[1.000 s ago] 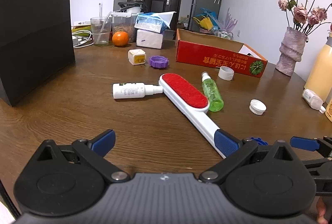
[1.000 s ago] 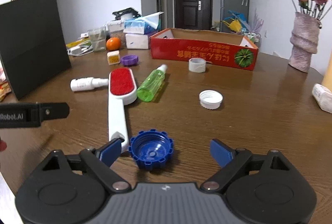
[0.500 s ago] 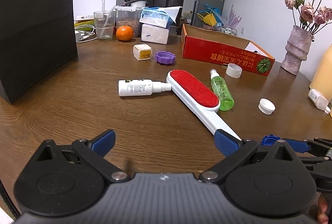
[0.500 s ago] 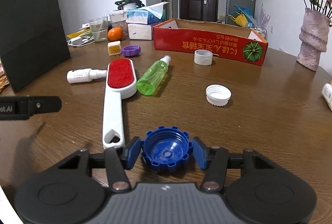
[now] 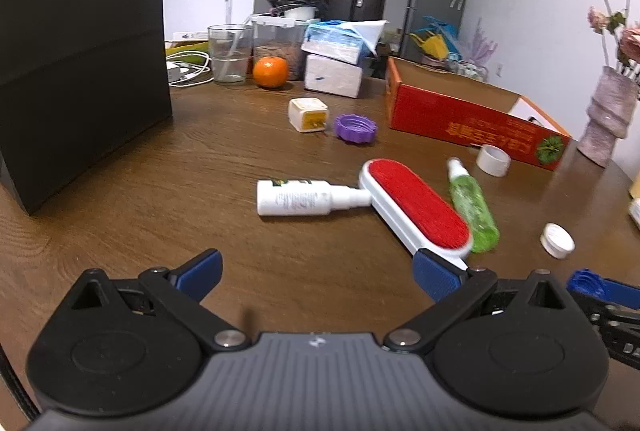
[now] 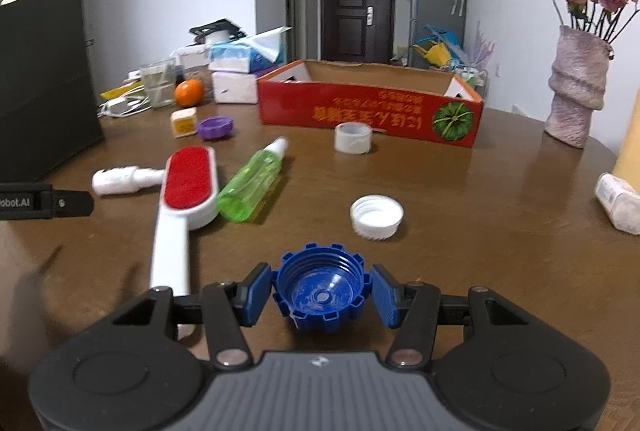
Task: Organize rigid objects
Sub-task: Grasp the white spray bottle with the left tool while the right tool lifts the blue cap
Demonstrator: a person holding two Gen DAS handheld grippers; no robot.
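Two grippers in play: my right gripper (image 6: pixel 322 297) pinches the blue cap (image 6: pixel 320 293) across its ribbed rim, open side up, just above the table (image 6: pixel 480 231), a level hold that looks meant for carrying it to the red box (image 6: pixel 368 111) behind. My left gripper (image 5: pixel 316 271) is spread and empty, low over bare wood near the brush (image 5: pixel 416 211), likely next. White cap (image 6: pixel 376 217) and bottles lie loose.
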